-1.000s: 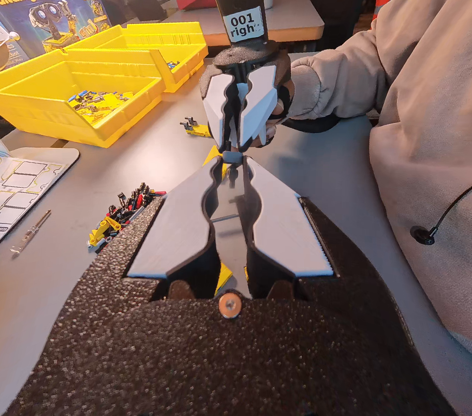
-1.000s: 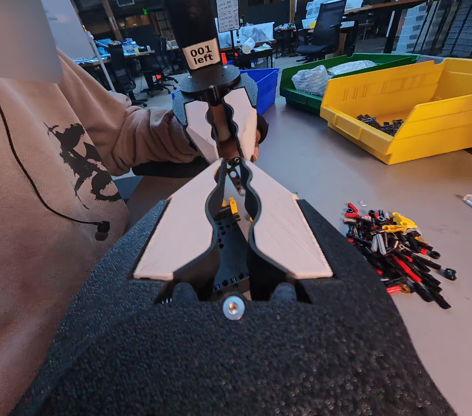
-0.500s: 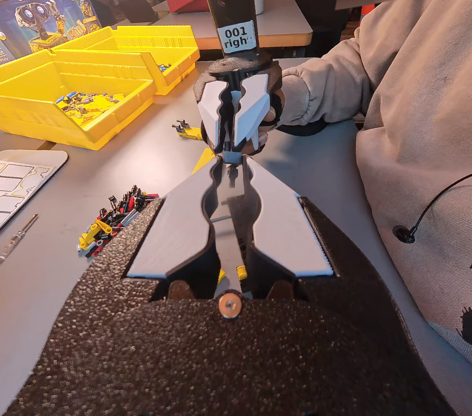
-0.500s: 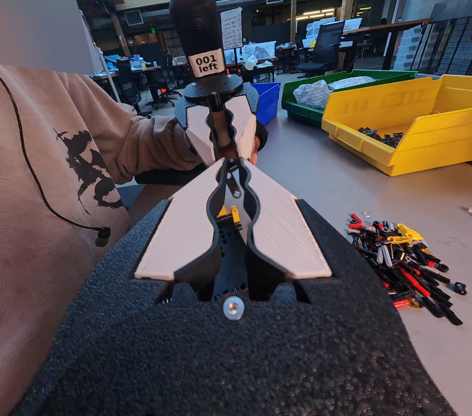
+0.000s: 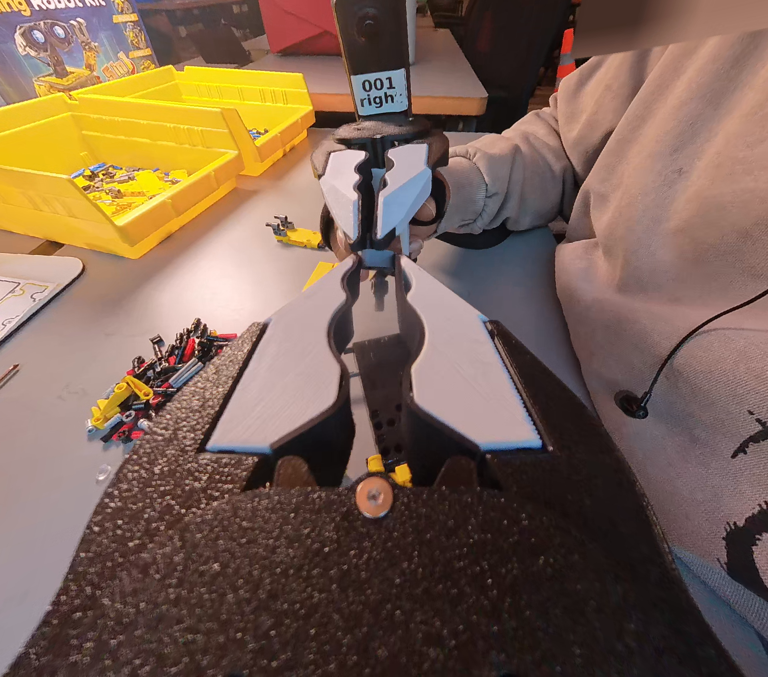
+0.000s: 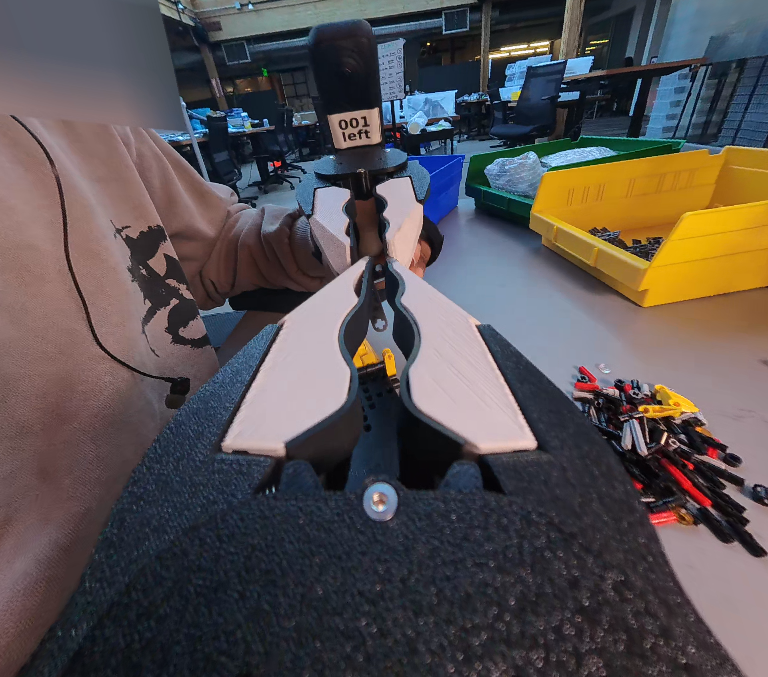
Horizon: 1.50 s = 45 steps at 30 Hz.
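Both grippers meet tip to tip above the grey table [image 5: 216, 283], facing each other.

Left gripper [image 5: 376, 262]: fingers nearly together at the tips, pinching a small grey piece [image 5: 377, 260] with a dark pin hanging below it. Right gripper [image 6: 377, 267]: tips drawn close around a thin dark link piece [image 6: 377, 308] with a cross-hole end that dangles between its fingers. Whether the two small pieces are already joined can't be told; the contact point is tiny and a bit blurred.

Under the tips, on the table just beside the person's beige sweatshirt [image 5: 665, 241], lies a black perforated plate [image 6: 376, 403] with yellow parts [image 6: 374, 360] at one end.

Left wrist view: a loose pile of black, red and yellow pins [image 5: 158, 374] near left, a small yellow-and-grey subassembly [image 5: 293, 233] farther out, two yellow bins [image 5: 124, 141] far left, the nearer one holding mixed parts, a printed kit box [image 5: 70, 33] behind them, and a sheet with outlines [image 5: 25, 295] at the left edge.

Right wrist view: same pile [image 6: 660, 436] near right, a yellow bin [image 6: 665, 224] with dark parts far right, then green [image 6: 561, 166] and blue [image 6: 440, 179] bins behind.
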Motion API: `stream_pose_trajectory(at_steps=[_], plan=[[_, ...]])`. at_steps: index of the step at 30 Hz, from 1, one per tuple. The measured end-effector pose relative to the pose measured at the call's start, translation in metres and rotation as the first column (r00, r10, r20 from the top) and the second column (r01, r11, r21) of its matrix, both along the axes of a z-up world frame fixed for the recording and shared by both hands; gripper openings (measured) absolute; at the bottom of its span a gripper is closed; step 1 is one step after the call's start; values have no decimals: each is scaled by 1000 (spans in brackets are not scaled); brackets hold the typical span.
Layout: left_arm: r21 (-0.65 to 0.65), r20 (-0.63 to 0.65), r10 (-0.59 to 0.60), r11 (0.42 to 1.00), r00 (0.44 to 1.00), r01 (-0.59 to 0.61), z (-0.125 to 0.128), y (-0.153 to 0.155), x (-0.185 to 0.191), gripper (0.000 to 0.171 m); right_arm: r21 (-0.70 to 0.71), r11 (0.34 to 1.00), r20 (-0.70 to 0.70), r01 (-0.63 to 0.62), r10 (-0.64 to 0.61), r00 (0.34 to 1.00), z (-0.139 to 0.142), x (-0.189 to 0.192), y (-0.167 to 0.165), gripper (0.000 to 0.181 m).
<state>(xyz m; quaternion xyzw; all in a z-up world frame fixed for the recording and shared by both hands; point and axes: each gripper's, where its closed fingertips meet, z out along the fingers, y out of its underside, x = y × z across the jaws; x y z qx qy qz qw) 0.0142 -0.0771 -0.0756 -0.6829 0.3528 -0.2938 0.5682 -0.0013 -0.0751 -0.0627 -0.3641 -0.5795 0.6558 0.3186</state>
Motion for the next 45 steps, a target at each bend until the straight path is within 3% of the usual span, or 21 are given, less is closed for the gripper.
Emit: stream_pose_trajectory(at_steps=[6, 17, 18, 19, 20, 22, 24, 26, 28, 31, 36, 38, 40, 42, 45], plan=[[5, -10, 5, 1000, 1000, -5, 1, -1, 0, 14, -6, 1000, 9, -1, 1, 1000, 0, 0, -2, 3], [41, 275, 18, 999, 961, -30, 50, -1, -2, 12, -292, 952, -134, -85, 48, 990, 46, 6, 0, 0], [53, 316, 27, 997, 948, -46, 56, -1, -10, 10, -329, 940, -164, -88, 35, 986, 53, 8, 5, 1], [56, 382, 67, 994, 922, -95, 64, -1, -32, 5, -479, 873, -237, -90, -29, 971, 73, 20, 37, 1], [52, 429, 90, 991, 899, -123, 69, -3, -53, 5, -529, 847, -285, -50, -122, 951, 86, 36, 72, 0], [48, 352, 108, 990, 930, -134, 56, -5, -57, 6, -358, 931, -258, 72, -172, 951, 82, 45, 75, 1], [33, 328, 100, 993, 939, -117, 48, 2, -47, 6, -331, 943, -229, 46, -128, 965, 72, 37, 57, 1], [12, 305, 109, 993, 946, -119, 45, 8, -47, 6, -316, 944, -142, 96, -147, 979, 51, 17, 60, 2], [16, 276, 125, 991, 953, -135, 40, 10, -53, 6, -144, 974, 20, 174, -173, 985, 15, -4, 65, 3], [28, 289, 123, 990, 949, -137, 36, 8, -57, 6, 185, 947, 205, 261, -297, 933, -35, -33, 90, 4], [82, 352, 45, 994, 935, -79, 45, -2, -52, 6, 466, 860, 362, 207, -399, 842, -95, -72, 117, 4], [104, 360, 9, 993, 933, -50, 46, -7, -49, 6, 550, 811, 364, 199, -447, 817, -110, -77, 125, 9], [107, 417, -50, 994, 907, 6, 51, -13, -47, 6, 549, 807, 344, 218, -456, 821, -108, -78, 126, 24], [101, 476, -95, 993, 874, 53, 54, -17, -47, 6, 496, 833, 289, 244, -423, 859, -87, -76, 119, 35], [98, 530, -136, 990, 837, 99, 56, -20, -48, 6, 351, 928, 191, 128, -205, 960, -40, -62, 78, 40]])
